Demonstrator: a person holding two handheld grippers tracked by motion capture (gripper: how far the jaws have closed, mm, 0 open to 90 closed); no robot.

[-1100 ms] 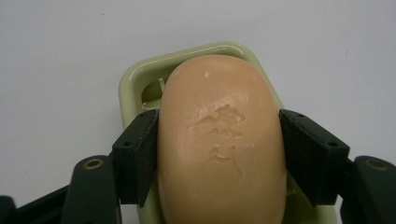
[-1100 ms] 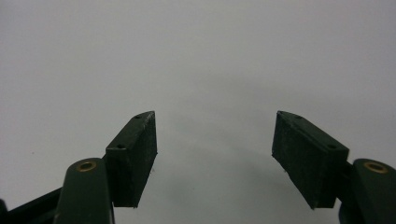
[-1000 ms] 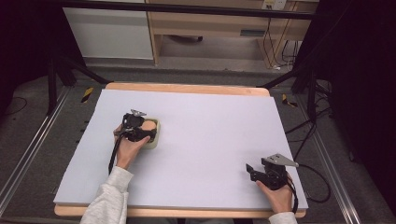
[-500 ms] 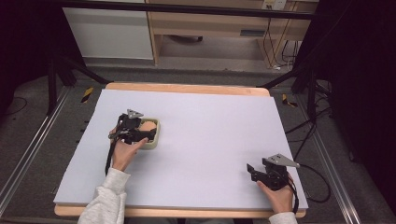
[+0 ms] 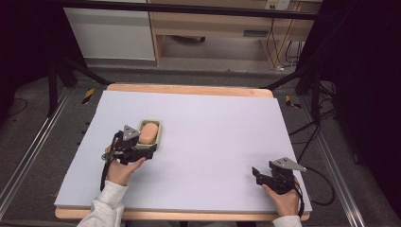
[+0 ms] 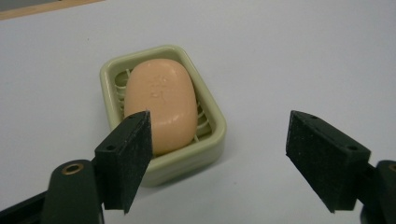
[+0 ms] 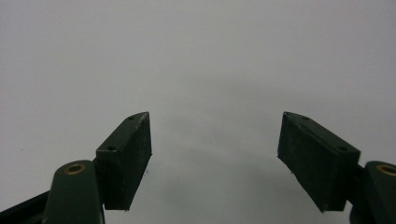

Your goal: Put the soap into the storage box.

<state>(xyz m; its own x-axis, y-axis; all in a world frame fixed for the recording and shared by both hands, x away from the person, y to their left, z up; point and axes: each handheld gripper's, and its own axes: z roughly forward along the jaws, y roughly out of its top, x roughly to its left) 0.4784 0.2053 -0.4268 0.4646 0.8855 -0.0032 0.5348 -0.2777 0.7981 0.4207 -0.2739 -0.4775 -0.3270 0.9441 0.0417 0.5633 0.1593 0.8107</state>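
A peach-coloured bar of soap (image 5: 148, 132) (image 6: 161, 103) lies in a pale green soap dish (image 5: 159, 136) (image 6: 209, 115) on the left half of the white table sheet (image 5: 213, 127). My left gripper (image 5: 149, 150) (image 6: 218, 158) sits just in front of the dish, open, with its jaws spread wide and nothing between them. The soap and dish lie a little beyond its left jaw. My right gripper (image 5: 256, 173) (image 7: 215, 156) rests near the front right corner of the sheet, open over bare sheet, with nothing held.
The sheet covers a wooden table (image 5: 189, 90). Behind the table stand a white cabinet (image 5: 111, 33) and wooden shelving (image 5: 222, 26). Black frame legs and cables (image 5: 312, 94) run along the right side on the floor.
My left gripper has pulled back toward the person, away from the dish, uncovering the soap. The right gripper has stayed put.
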